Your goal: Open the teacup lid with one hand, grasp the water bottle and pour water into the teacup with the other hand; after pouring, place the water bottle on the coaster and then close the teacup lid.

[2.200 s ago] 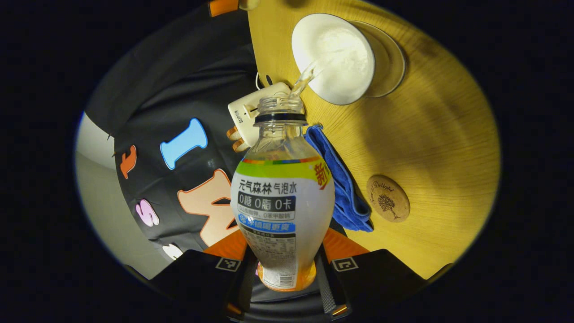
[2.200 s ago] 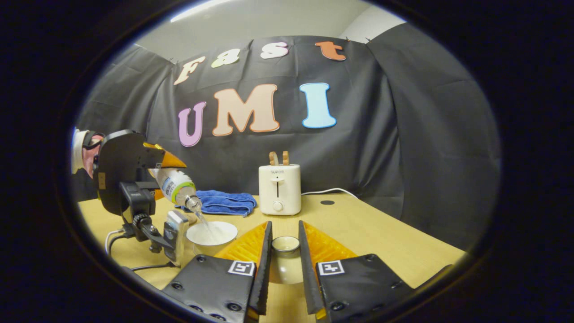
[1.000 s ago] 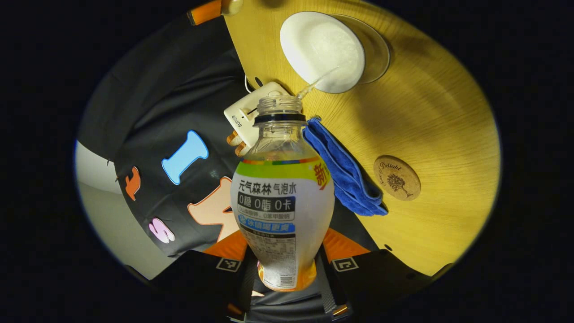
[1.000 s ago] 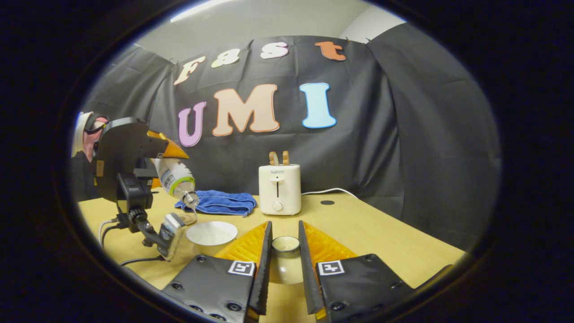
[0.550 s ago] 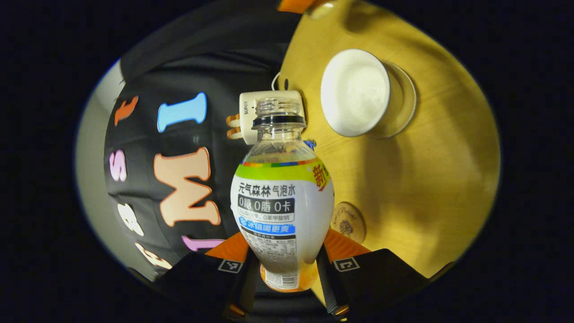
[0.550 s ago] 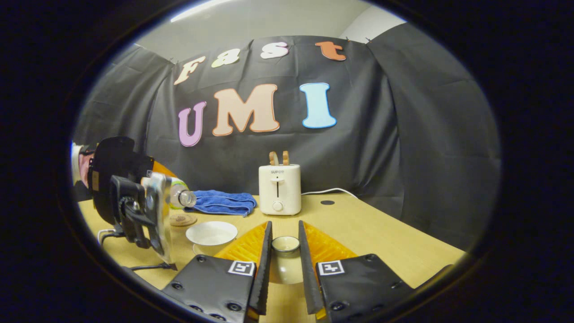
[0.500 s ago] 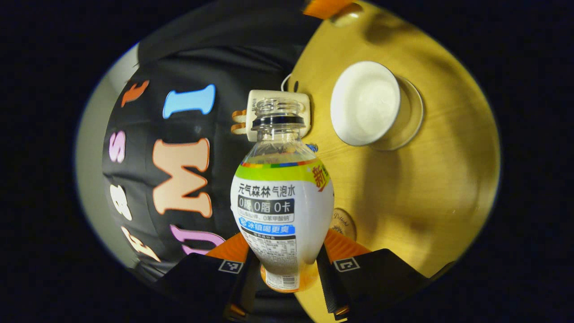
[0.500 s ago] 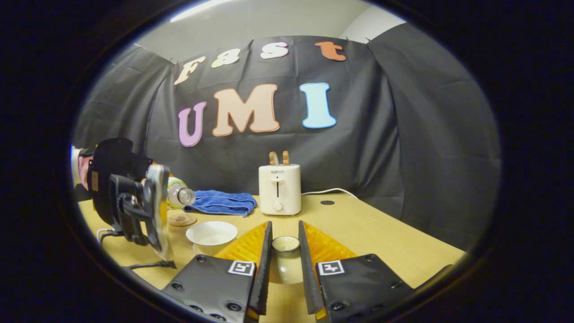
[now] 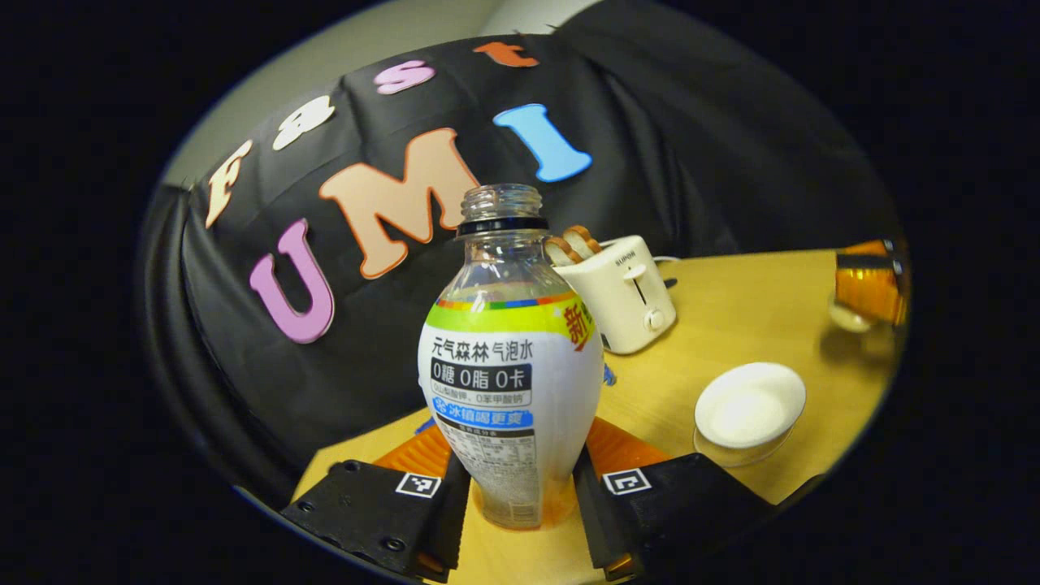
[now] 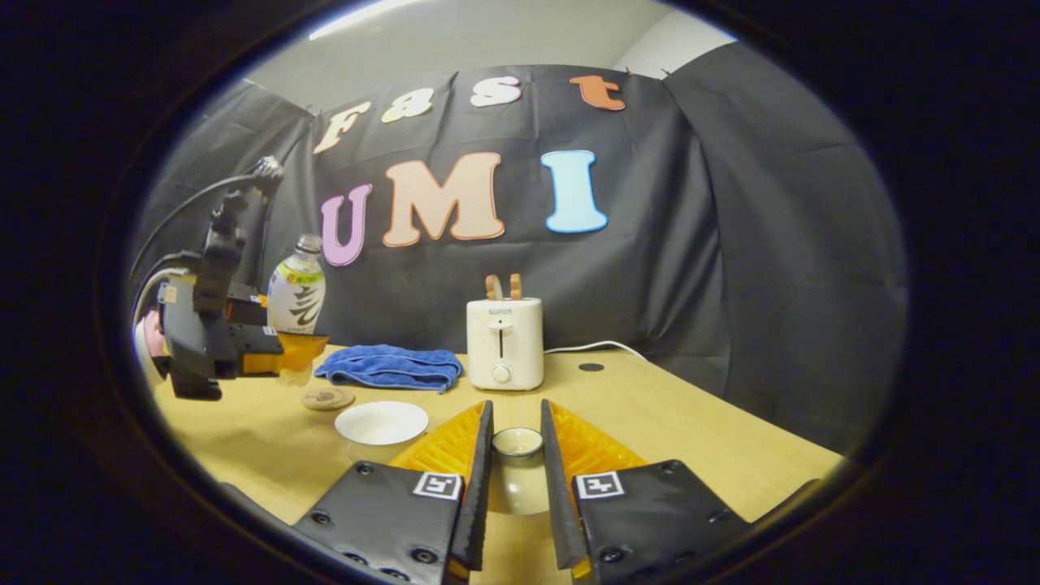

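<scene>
L gripper (image 9: pixel 513 496) level, both fingers clamped on upright bottle (image 9: pixel 510 366), raised off bench. R gripper (image 10: pixel 513 487) low, pointing fwd, fingers pinching lid (image 10: pixel 517 443). Hand (image 10: pixel 150 337) behind L gripper.

Left gripper view: the water bottle (image 9: pixel 511 370) hides most of the blue cloth (image 9: pixel 608 375), and its base sits unseen between the left tool (image 9: pixel 513 508) fingers. The right tool (image 9: pixel 869 284) is cut off by the edge. Right gripper view: the teacup lid (image 10: pixel 517 471) is partly screened by the right tool (image 10: pixel 515 455); the coaster (image 10: pixel 323 398) pattern is too small to tell.
</scene>
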Tool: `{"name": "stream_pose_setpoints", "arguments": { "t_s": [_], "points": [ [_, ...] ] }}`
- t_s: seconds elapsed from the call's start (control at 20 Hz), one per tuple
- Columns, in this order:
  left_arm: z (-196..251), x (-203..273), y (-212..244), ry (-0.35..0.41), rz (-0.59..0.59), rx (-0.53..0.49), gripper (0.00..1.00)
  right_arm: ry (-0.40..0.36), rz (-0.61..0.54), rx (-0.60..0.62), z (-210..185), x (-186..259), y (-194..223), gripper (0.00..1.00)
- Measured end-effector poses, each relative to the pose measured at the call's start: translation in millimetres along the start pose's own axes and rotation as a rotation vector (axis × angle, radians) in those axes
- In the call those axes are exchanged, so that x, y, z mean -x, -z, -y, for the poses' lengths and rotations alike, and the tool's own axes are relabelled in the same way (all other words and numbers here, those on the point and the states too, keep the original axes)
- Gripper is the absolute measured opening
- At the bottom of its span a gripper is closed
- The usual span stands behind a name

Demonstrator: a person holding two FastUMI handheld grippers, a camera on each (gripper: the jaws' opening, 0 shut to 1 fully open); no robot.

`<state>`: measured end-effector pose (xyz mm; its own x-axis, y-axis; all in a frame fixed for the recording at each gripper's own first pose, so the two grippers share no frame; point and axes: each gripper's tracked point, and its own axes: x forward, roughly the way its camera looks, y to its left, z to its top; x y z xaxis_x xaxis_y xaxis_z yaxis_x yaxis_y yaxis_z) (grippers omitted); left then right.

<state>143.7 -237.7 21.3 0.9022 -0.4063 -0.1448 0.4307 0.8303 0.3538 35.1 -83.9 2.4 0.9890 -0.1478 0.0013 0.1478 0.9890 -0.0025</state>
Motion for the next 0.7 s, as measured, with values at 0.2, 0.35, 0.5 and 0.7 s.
{"name": "stream_pose_setpoints", "arguments": {
  "t_s": [0.2,0.35,0.5,0.7],
  "points": [
    [-19,-15,3,-0.046,0.056,0.216,0.57,0.000,0.001,0.000,0,0,0,0.38],
    [-34,-29,13,-0.076,0.058,0.310,0.57,0.002,0.000,0.000,1,0,0,0.37],
    [-34,-36,29,-0.071,0.045,0.385,0.57,0.001,-0.001,0.000,0,0,0,0.37],
    [-35,-45,44,-0.088,0.022,0.391,0.57,0.000,0.001,0.000,0,0,0,0.38]
  ]
}}
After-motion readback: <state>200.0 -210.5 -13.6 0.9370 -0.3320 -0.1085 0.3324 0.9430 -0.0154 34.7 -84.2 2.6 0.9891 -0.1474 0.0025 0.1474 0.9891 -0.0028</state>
